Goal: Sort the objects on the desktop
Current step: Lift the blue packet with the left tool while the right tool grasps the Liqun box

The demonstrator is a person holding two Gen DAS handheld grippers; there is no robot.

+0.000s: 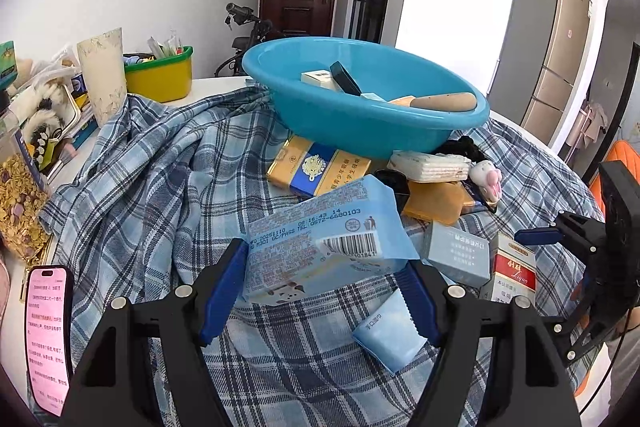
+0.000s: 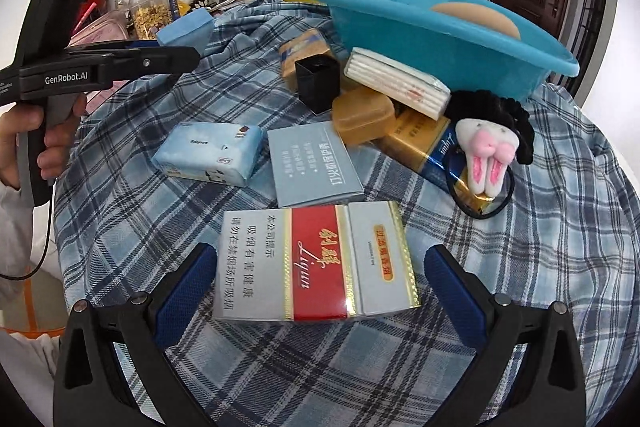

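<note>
My left gripper (image 1: 320,291) is shut on a light blue wipes pack (image 1: 320,247) and holds it above the plaid cloth; the right wrist view shows this gripper (image 2: 176,53) at the upper left with the pack (image 2: 186,29) in it. My right gripper (image 2: 320,291) is open, its fingers on either side of a red and silver cigarette carton (image 2: 316,263) lying on the cloth. The blue basin (image 1: 360,95) stands at the back and holds small boxes and a wooden-handled tool (image 1: 444,102). It also shows in the right wrist view (image 2: 440,31).
On the cloth lie a second wipes pack (image 2: 210,153), a grey-blue box (image 2: 314,163), a black cup (image 2: 318,83), an amber case (image 2: 362,115), a tissue pack (image 2: 396,83), gold cartons (image 1: 316,167) and a bunny hair tie (image 2: 486,151). A phone (image 1: 48,339), cereal jar (image 1: 18,203) and yellow bin (image 1: 160,75) stand at the left.
</note>
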